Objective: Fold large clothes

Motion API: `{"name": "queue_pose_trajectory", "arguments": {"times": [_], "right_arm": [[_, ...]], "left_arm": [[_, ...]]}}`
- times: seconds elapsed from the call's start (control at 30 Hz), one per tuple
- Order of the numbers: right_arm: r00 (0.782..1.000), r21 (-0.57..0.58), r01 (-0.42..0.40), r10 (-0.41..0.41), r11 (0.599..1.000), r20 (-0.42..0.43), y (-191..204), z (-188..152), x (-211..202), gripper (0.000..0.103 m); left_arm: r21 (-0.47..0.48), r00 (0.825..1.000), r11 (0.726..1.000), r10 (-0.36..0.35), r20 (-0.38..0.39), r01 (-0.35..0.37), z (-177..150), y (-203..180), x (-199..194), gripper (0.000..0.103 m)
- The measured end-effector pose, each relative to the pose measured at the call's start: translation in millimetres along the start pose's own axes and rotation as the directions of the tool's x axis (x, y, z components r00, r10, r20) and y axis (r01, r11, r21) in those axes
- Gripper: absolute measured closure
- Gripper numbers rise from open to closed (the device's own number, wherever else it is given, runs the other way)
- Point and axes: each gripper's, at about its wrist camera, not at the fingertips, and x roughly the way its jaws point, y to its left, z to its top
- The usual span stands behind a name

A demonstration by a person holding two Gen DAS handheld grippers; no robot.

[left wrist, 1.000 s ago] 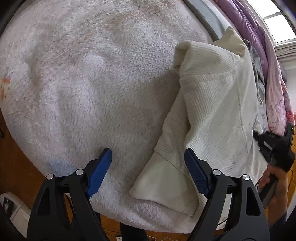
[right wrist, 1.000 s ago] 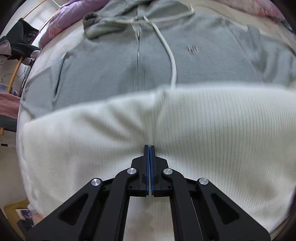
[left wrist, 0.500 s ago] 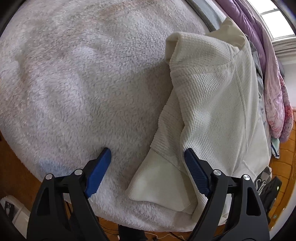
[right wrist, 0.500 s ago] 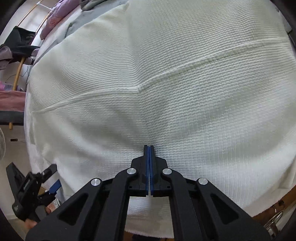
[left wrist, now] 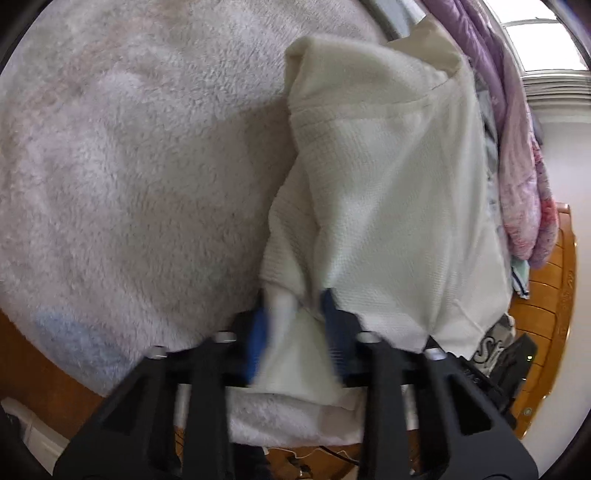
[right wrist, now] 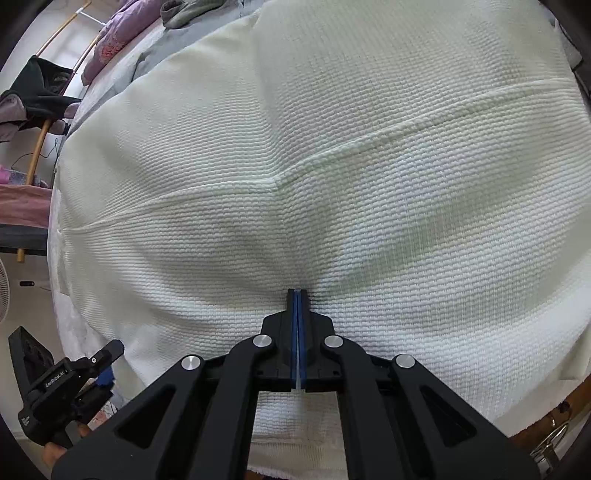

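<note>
A cream waffle-knit sweater (left wrist: pixel 399 192) lies partly folded on a fluffy white blanket (left wrist: pixel 140 155). My left gripper (left wrist: pixel 295 317) is shut on the sweater's sleeve cuff near the blanket's front edge, bunching the cloth between its blue pads. In the right wrist view the sweater (right wrist: pixel 332 184) fills the frame, with a raised seam across it. My right gripper (right wrist: pixel 297 295) is shut, its tips pressed against the knit; whether cloth is pinched between them is not visible. The left gripper also shows at the lower left of the right wrist view (right wrist: pixel 107 354).
A grey hoodie (right wrist: pixel 177 18) lies beyond the sweater. Purple and pink bedding (left wrist: pixel 517 129) is piled along the far side. A wooden bed frame (left wrist: pixel 554 295) borders the mattress. A clothes rack (right wrist: pixel 40 96) with dark garments stands at the left.
My left gripper has gone from open around the cuff to shut on it, pulling the cloth into a bunch. My right gripper stays shut, now lower over the sweater.
</note>
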Motion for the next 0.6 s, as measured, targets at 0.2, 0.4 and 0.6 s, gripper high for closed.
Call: {"name": "queue_pose_trajectory", "arguments": {"times": [0.2, 0.4, 0.6], "right_arm": [[0.994, -0.138, -0.091, 0.098, 0.986, 0.042, 28.1, -21.4, -29.8, 0.076], [0.954, -0.433, -0.246, 0.295, 0.867, 0.049, 79.0, -51.9, -62.4, 0.038], [0.952, -0.604, -0.209, 0.302, 0.769, 0.055, 119.5, -74.8, -61.3, 0.026]], "left_arm": [[0.040, 0.992, 0.992, -0.123, 0.026, 0.122, 1.0, -30.4, -30.6, 0.098], [0.016, 0.971, 0.971, -0.238, 0.000, 0.238, 10.4, -52.2, -45.4, 0.098], [-0.039, 0.960, 0.960, -0.280, -0.033, 0.278, 18.1, -54.7, -48.0, 0.098]]}}
